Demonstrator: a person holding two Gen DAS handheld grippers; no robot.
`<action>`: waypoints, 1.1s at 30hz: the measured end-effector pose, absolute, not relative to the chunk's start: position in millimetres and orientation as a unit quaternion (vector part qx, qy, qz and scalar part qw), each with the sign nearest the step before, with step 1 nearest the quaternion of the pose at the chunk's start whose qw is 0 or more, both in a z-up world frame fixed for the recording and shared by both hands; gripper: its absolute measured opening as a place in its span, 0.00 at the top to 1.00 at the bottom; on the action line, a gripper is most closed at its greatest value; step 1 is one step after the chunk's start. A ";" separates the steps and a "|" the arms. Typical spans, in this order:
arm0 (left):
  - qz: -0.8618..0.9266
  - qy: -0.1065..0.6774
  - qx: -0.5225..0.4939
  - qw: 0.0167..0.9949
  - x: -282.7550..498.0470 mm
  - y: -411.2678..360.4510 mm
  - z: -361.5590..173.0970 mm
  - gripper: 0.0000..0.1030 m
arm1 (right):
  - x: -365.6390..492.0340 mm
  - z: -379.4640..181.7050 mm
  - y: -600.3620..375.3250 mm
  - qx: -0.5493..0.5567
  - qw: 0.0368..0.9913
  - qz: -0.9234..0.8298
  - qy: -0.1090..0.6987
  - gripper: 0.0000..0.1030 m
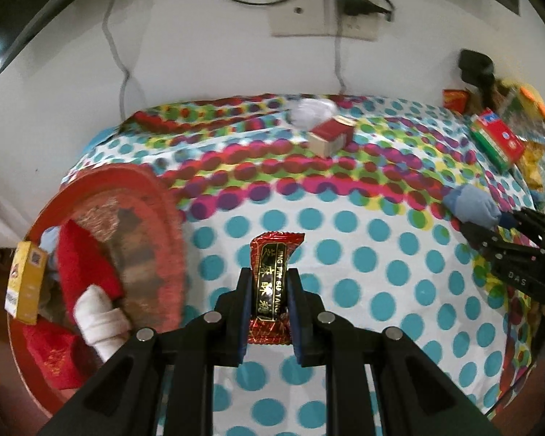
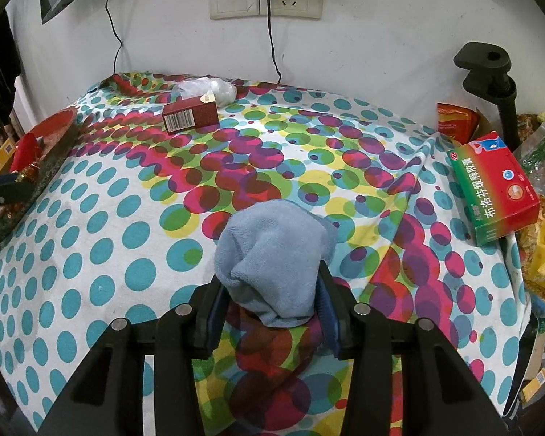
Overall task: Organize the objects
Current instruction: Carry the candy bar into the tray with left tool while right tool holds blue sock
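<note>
My left gripper point(image 1: 269, 292) is shut on a red and black candy packet point(image 1: 272, 283), held above the dotted tablecloth point(image 1: 363, 261). A round red tray point(image 1: 163, 225) lies to its left, holding a red cloth point(image 1: 80, 258), a white rolled sock point(image 1: 98, 323) and a yellow box point(image 1: 23, 283). My right gripper point(image 2: 272, 292) is shut on a blue rolled sock point(image 2: 276, 258); gripper point(image 1: 504, 232) and sock point(image 1: 472, 205) also show at the right of the left wrist view. The tray rim point(image 2: 51, 167) shows at far left in the right wrist view.
A dark red cigarette box point(image 2: 191, 114) and a crumpled clear bag point(image 2: 208, 89) lie at the back of the table. A red and green medicine box point(image 2: 497, 185) lies at the right edge, beside snack packets point(image 2: 455, 121) and a black clamp stand point(image 2: 490, 76). Cables hang from wall sockets point(image 2: 268, 0).
</note>
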State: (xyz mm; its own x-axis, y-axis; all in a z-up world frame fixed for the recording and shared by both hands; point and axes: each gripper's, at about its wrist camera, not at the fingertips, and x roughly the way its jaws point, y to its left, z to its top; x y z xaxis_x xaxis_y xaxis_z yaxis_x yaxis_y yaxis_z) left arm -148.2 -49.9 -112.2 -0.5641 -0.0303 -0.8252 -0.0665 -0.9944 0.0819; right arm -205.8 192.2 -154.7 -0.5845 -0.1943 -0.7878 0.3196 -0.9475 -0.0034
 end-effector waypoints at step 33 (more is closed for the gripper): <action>0.877 0.000 -0.473 -0.085 -134.0 -183.8 -119.7 0.82 | -207.3 -155.4 191.4 0.433 0.125 -0.890 0.068 0.59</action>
State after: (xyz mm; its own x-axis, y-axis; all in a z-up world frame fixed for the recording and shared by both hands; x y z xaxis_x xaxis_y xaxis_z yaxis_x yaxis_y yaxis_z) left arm -134.0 -183.8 -119.7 -0.5380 -0.1492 -0.8296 0.1498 -0.9855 0.0801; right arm -207.3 191.4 -155.4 -0.5944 -0.1629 -0.7875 0.2808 -0.9597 -0.0135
